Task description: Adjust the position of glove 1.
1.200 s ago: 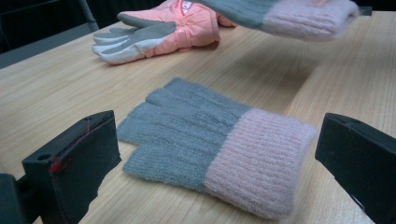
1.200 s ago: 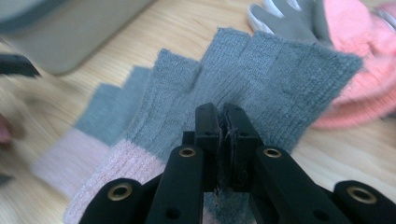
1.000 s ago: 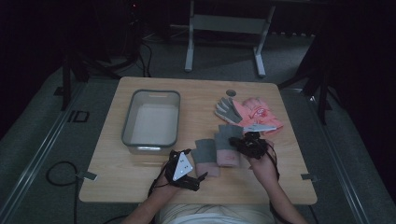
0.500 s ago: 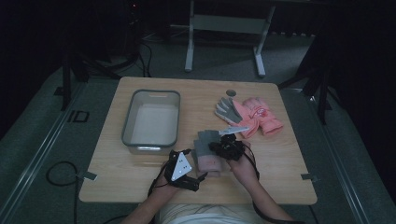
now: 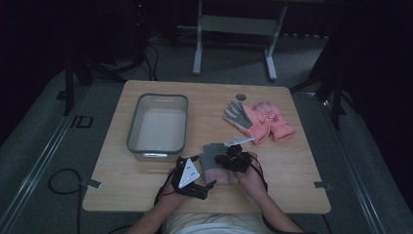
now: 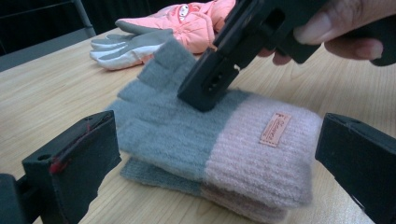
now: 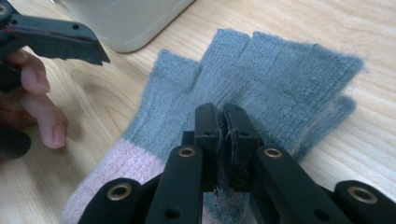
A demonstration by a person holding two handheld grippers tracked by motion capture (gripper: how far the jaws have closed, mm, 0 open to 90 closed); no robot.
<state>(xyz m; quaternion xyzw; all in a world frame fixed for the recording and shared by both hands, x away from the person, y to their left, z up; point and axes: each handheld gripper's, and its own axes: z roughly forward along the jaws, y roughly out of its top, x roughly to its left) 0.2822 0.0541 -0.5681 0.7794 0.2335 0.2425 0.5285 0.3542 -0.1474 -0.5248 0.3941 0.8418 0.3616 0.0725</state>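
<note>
While the right tool (image 7: 223, 122) sits with its jaws pressed together on a pinch of the grey knit, the step in hand reads as the grasp of the top fingerless glove (image 5: 213, 157), a grey-and-pink glove lying at the near middle of the desk (image 5: 302, 165), just right of the grey bin (image 5: 158, 123); the left tool (image 6: 219, 154) stands spread, one jaw either side of the pink cuff, touching nothing.

Judgement on next move: a lift of the pinched glove, probably toward the bin; the grip takes only a small fold of the palm fabric, so the lift calls for a slow rise and a check that only one layer comes up; the left tool could close on the cuff to steady or to hold down what lies beneath.

What the views add to each other:
- left gripper view: a second glove (image 6: 154, 173) lies under the first, its edge showing below the stack; a small tan label (image 6: 274, 129) sits on the pink cuff; the right tool comes down at a slant onto the grey part.
- right gripper view: the jaws meet with knit fibres caught between them; the four short finger stubs point away toward the bin wall; the person's fingers on the left tool show at the left edge.
- high view: the layout; a pair of pink ski gloves (image 5: 265, 119) lies well apart at the far right; the bin looks empty.
</note>
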